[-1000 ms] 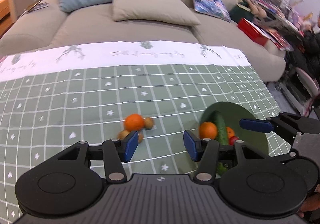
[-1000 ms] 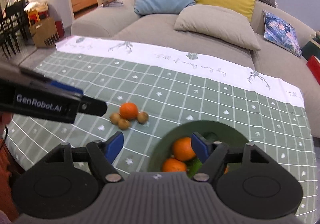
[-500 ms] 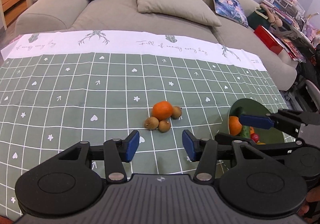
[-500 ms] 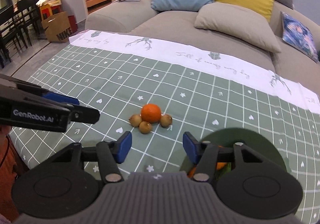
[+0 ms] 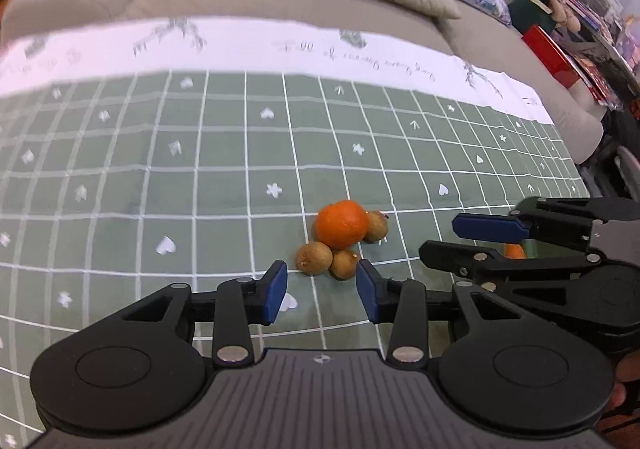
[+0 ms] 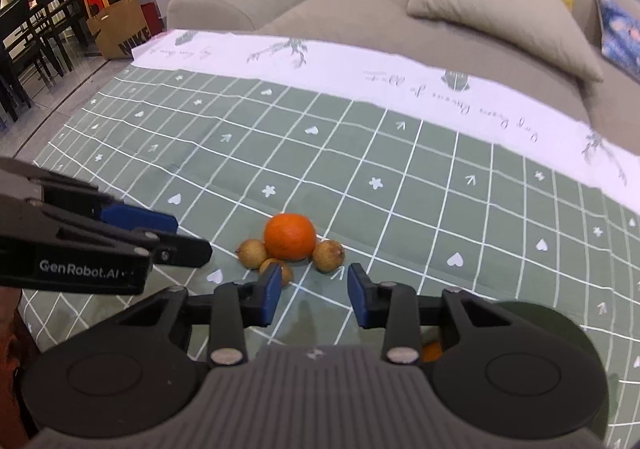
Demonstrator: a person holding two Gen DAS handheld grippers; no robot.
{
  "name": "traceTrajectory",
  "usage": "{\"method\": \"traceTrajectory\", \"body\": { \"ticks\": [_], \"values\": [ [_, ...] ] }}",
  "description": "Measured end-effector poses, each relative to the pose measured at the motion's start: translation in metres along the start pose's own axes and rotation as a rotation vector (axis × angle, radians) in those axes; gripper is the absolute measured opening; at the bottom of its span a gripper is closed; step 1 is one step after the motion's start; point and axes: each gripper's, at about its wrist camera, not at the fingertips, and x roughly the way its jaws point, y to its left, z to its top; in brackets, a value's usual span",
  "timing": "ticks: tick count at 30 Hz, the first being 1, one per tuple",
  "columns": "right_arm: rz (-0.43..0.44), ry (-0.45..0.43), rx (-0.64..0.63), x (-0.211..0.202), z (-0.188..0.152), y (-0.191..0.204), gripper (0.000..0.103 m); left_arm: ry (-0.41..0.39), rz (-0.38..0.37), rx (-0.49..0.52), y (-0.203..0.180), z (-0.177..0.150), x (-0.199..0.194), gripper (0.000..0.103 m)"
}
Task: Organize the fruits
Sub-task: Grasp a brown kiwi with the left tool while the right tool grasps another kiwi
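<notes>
An orange (image 5: 341, 223) (image 6: 289, 236) lies on the green checked tablecloth with three small brown fruits touching it: one left (image 5: 314, 257) (image 6: 252, 253), one front (image 5: 344, 264) (image 6: 282, 269), one right (image 5: 375, 226) (image 6: 328, 255). My left gripper (image 5: 322, 291) is open and empty, just short of the pile. My right gripper (image 6: 312, 293) is open and empty, also just short of the pile; it shows at the right in the left wrist view (image 5: 490, 239). A dark green bowl (image 6: 536, 315) holding an orange fruit (image 6: 430, 353) is mostly hidden behind my right gripper.
A beige sofa (image 6: 360, 5) with blue, yellow and beige cushions runs along the table's far edge. The tablecloth's white border (image 6: 360, 69) lies at the far side. Dark chairs and a paper bag (image 6: 120, 29) stand far left. Books and clutter (image 5: 580, 9) are far right.
Both grippers have moved closer to the fruit pile and lower toward the table. The bowl has slid out of the left view and mostly under the right gripper.
</notes>
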Motion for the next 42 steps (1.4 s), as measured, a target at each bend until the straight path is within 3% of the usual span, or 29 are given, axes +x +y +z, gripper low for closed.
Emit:
{"method": "traceTrajectory", "body": {
  "ticks": [15, 29, 36, 42],
  "values": [
    [0.037, 0.116, 0.04, 0.058, 0.015, -0.021, 0.029, 0.093, -0.007, -0.048, 0.013, 0.014, 0.049, 0.044],
    [0.051, 0.131, 0.036, 0.075, 0.018, -0.022, 0.026, 0.107, -0.042, -0.107, 0.021, 0.017, 0.061, 0.043],
    [0.074, 0.127, 0.058, 0.078, 0.017, -0.024, 0.018, 0.11, -0.073, -0.167, 0.027, 0.016, 0.062, 0.029],
    [0.067, 0.126, 0.044, 0.07, 0.015, -0.017, 0.016, 0.112, -0.039, -0.153, 0.027, 0.011, 0.056, 0.029]
  ]
}}
